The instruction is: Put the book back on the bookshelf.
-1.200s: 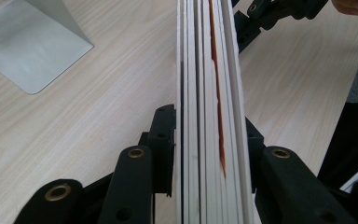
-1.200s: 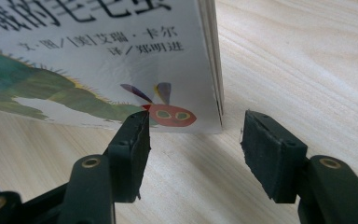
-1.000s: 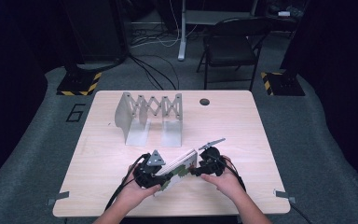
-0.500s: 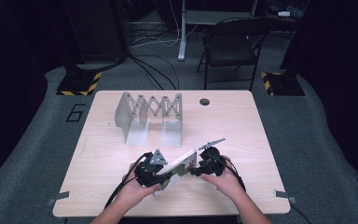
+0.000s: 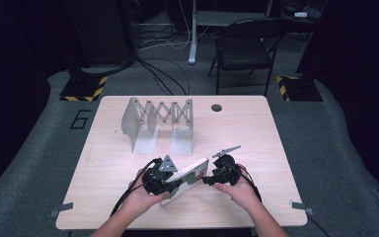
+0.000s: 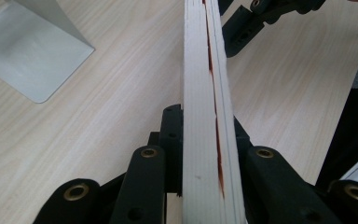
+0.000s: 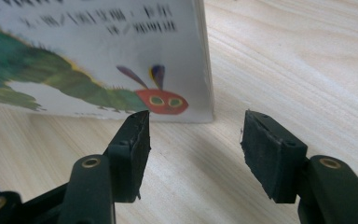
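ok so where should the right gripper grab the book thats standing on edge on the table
Probably the book's free end, pads across its thickness, coming in level along the table. It stands on its edge with both covers exposed there. The left gripper already clamps the opposite end, and the right gripper sits open beside the caterpillar cover's corner, so it needs to line up with the spine end.
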Motion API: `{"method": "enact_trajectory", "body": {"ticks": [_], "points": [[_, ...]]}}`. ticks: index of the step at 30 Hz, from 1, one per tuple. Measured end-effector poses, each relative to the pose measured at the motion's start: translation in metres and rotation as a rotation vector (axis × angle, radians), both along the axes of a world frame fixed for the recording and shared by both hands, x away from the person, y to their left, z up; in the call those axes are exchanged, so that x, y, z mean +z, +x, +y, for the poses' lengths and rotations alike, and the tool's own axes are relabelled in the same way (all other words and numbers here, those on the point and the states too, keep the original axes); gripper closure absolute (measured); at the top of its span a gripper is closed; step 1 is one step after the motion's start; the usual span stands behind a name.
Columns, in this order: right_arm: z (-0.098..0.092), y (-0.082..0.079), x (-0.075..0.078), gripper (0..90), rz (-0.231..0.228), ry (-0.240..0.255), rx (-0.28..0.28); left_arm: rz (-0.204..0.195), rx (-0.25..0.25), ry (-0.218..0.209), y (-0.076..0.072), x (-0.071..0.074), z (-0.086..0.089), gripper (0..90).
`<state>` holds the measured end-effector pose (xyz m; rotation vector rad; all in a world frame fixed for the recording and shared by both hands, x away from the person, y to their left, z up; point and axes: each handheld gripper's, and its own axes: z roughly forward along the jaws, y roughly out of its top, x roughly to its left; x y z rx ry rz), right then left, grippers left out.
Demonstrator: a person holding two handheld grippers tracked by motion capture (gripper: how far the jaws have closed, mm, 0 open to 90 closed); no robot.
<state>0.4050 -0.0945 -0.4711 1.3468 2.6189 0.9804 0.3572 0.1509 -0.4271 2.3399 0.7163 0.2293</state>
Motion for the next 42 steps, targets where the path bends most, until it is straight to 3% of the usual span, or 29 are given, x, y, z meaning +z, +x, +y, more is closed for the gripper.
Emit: {"method": "enact_trajectory", "body": {"ticks": [13, 26, 42], "points": [[-0.004, 0.0, 0.002, 41.8, -0.002, 0.006, -0.014, -0.044, 0.05, -0.022, 0.009, 0.027, 0.017, 76.1], [-0.005, 0.001, 0.008, 41.7, -0.015, 0.014, -0.02, -0.045, 0.084, -0.02, 0.011, 0.032, 0.028, 76.1], [-0.008, 0.008, 0.027, 41.7, -0.047, 0.02, -0.008, -0.051, 0.13, -0.031, 0.015, 0.046, 0.047, 76.1]]}}
